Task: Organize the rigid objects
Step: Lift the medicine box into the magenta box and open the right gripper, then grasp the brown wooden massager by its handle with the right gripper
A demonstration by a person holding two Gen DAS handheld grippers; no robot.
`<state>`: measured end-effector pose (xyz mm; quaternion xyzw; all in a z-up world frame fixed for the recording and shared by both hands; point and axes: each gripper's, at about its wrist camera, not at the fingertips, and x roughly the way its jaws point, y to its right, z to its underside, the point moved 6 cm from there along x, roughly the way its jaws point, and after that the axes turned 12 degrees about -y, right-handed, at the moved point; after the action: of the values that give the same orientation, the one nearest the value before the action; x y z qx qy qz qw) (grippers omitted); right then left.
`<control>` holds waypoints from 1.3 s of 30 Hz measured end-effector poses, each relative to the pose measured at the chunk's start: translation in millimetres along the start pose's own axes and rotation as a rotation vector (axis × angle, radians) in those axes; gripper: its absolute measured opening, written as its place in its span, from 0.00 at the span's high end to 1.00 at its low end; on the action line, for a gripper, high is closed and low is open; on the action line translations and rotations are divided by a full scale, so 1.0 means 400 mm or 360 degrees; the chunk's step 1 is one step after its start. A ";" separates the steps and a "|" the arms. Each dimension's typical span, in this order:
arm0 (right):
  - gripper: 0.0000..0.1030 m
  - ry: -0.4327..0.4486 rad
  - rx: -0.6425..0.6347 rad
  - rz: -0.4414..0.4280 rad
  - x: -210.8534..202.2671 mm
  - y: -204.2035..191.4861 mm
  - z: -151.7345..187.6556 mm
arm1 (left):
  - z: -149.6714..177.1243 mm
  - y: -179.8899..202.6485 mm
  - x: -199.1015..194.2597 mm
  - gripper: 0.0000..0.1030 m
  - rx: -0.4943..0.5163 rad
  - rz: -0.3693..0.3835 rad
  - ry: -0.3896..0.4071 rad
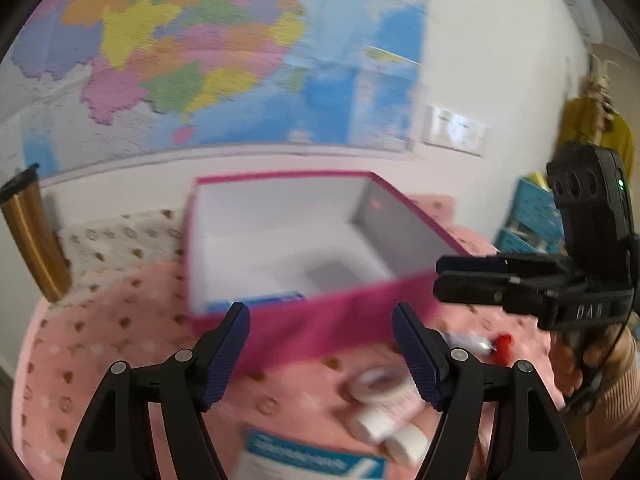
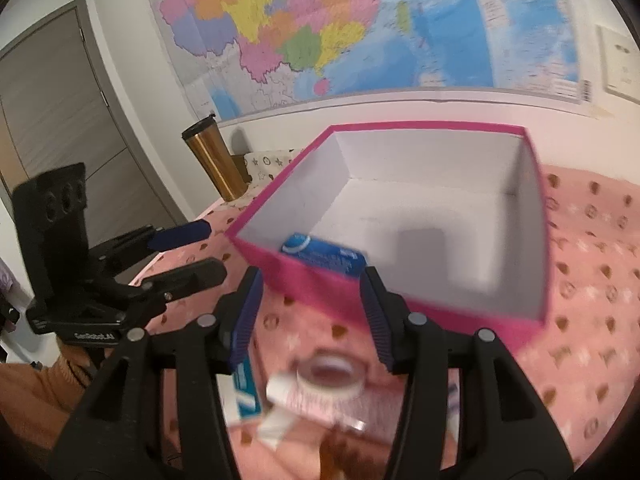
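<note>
Both tongs, left (image 1: 320, 344) and right (image 2: 310, 312), are hovering apart and clamped on nothing, near the front wall of the open pink cardboard box (image 2: 536, 216). A blue carton (image 2: 324, 254) is already lying inside it. A white tube (image 1: 384, 412), clear tape roll (image 2: 332, 376) and flat blue-and-white packet (image 1: 308, 460) are waiting on the pink patterned surface (image 1: 120, 340), probably kept close for short transfers.

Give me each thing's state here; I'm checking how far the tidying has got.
Pink box: lid off, upright on the pink cloth.
Blue carton: lying inside the box.
Gold tumbler: upright, lid on.
Tape roll: lying outside the box.
Left claw: open, empty.
Right claw: open, empty.
</note>
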<state>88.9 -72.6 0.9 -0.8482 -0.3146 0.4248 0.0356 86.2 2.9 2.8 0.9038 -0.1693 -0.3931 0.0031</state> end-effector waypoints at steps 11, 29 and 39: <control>0.49 -0.0212 0.0171 0.0044 -0.040 0.021 0.285 | 0.147 0.147 0.047 0.27 0.0106 0.0235 -0.0195; 0.56 -0.0410 0.0333 -0.0071 0.059 0.015 0.408 | 0.267 0.195 0.078 0.27 0.0142 0.0295 -0.0379; 0.84 -0.0359 0.0470 -0.0156 0.048 0.041 0.422 | 0.288 0.221 0.078 0.27 0.0184 0.0390 -0.0421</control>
<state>-19.9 -110.0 -125.2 -0.7644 -0.2918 0.5563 0.1449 -2.7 -75.3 -86.5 0.8155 -0.2993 -0.4948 -0.0233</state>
